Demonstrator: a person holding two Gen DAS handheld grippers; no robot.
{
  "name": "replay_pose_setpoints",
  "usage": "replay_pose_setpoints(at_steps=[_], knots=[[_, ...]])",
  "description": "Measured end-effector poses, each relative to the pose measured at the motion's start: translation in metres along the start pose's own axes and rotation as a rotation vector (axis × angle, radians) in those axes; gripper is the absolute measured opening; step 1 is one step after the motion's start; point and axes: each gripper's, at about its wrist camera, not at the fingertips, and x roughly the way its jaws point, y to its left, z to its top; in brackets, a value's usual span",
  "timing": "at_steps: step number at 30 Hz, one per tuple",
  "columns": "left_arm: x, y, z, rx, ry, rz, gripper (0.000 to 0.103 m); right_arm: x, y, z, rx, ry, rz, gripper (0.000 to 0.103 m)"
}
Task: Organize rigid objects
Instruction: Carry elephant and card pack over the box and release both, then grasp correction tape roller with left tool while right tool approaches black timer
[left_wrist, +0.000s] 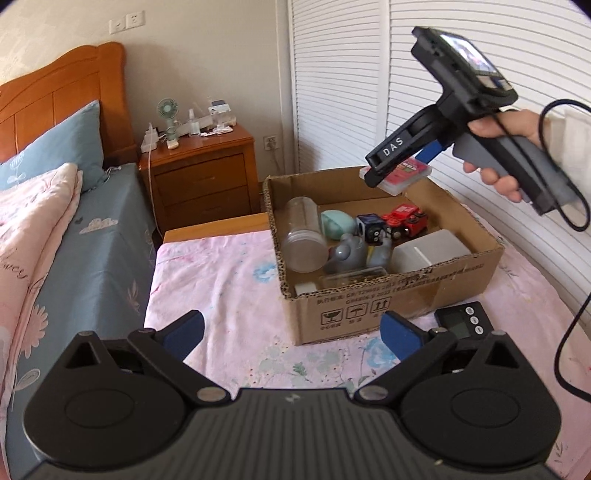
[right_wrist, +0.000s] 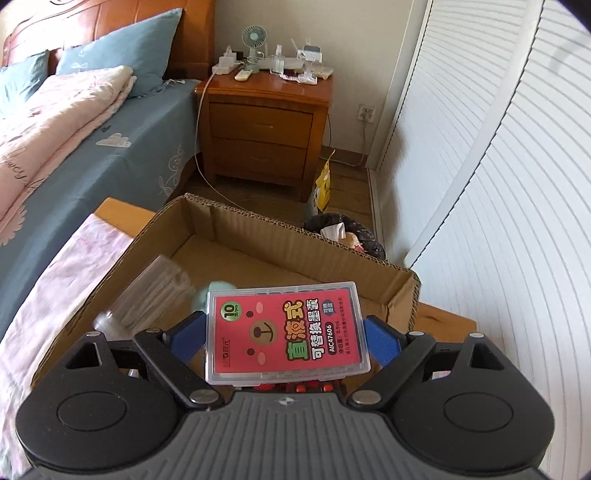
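A cardboard box (left_wrist: 399, 306) stands on the pink floral cloth and holds several items: a clear jar (left_wrist: 303, 236), a teal egg shape, a red toy truck (left_wrist: 404, 219), a grey elephant toy and a white container (left_wrist: 428, 251). My right gripper (right_wrist: 284, 332) is shut on a clear plastic case with a red label (right_wrist: 284, 330) and holds it above the box's far right corner; the case also shows in the left wrist view (left_wrist: 400, 177). My left gripper (left_wrist: 291, 332) is open and empty, low in front of the box. A black digital timer (left_wrist: 463, 321) lies beside the box.
A bed with a blue sheet (left_wrist: 85, 251) lies to the left. A wooden nightstand (right_wrist: 266, 122) with a small fan and clutter stands behind. White louvred doors (right_wrist: 498, 184) run along the right. A black bin bag (right_wrist: 347, 236) sits on the floor behind the box.
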Motion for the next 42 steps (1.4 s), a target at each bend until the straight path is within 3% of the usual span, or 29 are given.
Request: replay_pose_setpoints(at_steps=[3,12,18,27,34,42], knots=[[0.001,0.003,-0.001,-0.009,0.003,0.001,0.101,0.005,0.001,0.001,0.013,0.001,-0.016,0.103],[-0.003,-0.002,-0.005,-0.006,0.006,-0.031,0.101,-0.02,0.007,-0.024,0.021,-0.018,-0.011,0.103],[-0.008,-0.009,-0.008,0.003,0.018,-0.037,0.101,-0.053,0.015,-0.057,0.035,-0.033,-0.021,0.103],[-0.019,-0.015,-0.014,0.025,0.014,-0.046,0.101,-0.082,0.019,-0.131,0.181,-0.039,-0.062,0.103],[-0.018,-0.016,-0.019,0.016,0.026,-0.054,0.101,-0.051,0.024,-0.179,0.335,0.014,-0.074,0.103],[-0.01,-0.022,-0.029,0.023,0.072,-0.064,0.101,-0.008,0.037,-0.191,0.34,0.06,-0.124,0.103]])
